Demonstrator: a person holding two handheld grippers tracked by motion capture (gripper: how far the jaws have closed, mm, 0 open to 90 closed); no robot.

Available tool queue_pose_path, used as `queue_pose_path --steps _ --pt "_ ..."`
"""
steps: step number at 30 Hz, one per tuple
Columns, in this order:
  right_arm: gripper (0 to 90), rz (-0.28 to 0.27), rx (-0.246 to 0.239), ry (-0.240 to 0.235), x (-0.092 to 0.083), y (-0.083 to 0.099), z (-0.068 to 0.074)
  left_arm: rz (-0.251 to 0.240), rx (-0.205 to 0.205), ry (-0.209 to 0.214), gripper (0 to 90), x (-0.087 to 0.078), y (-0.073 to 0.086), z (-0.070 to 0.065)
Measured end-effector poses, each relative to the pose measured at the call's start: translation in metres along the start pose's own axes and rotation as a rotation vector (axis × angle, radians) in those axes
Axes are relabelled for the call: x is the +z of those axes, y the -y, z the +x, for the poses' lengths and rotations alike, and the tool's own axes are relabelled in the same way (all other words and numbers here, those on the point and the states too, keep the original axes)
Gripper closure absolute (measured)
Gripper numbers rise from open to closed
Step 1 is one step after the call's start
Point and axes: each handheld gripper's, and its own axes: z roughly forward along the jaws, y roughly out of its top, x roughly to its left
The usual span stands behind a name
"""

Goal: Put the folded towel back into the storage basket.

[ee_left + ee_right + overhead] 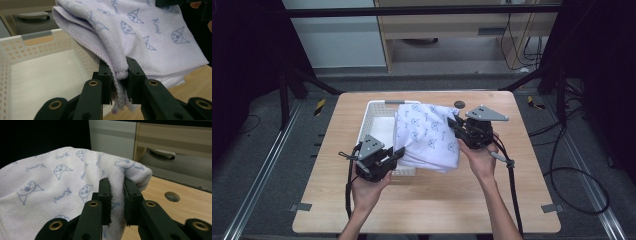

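Pinching the folded, fuzzy lilac towel [428, 135] at its stitched edge, the left gripper [398, 154] is clamped tight at 7 o'clock; the right gripper [454, 124] squeezes the far fold at 2 o'clock, towel draped over the perforated white plastic basket [377, 112] on the wood-grain table [432, 205].

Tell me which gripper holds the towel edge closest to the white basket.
The left gripper: it pinches the towel right over the basket; the right gripper grips the far side.
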Motion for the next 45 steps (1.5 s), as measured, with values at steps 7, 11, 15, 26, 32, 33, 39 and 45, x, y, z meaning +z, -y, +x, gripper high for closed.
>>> queue_pose_path --steps 7,11,15,26,32,33,39,45 --pt "78.4 -0.007 -0.015 -0.027 0.019 -0.009 0.015 -0.006 -0.026 -0.030 75.7 -0.010 0.004 0.017" --pt "78.4 -0.007 -0.017 -0.039 0.026 -0.011 0.020 -0.009 -0.037 -0.038 75.7 -0.014 0.006 0.024" --pt "78.4 -0.005 -0.027 -0.049 0.036 -0.017 0.028 -0.016 -0.049 -0.048 75.7 -0.018 0.006 0.032" --pt "78.4 0.000 -0.038 -0.065 0.058 -0.027 0.042 -0.021 -0.081 -0.082 75.7 -0.024 0.008 0.056" --pt "78.4 0.002 -0.038 -0.079 0.073 -0.028 0.049 -0.019 -0.094 -0.111 75.7 -0.026 0.013 0.066" --pt "78.3 0.003 -0.041 -0.085 0.078 -0.028 0.051 -0.015 -0.099 -0.118 75.7 -0.025 0.014 0.069" --pt "78.3 0.004 -0.033 -0.095 0.091 -0.027 0.055 -0.011 -0.115 -0.139 75.7 -0.024 0.017 0.080" --pt "78.3 0.005 -0.039 -0.102 0.106 -0.028 0.061 -0.012 -0.131 -0.160 75.7 -0.026 0.019 0.090"
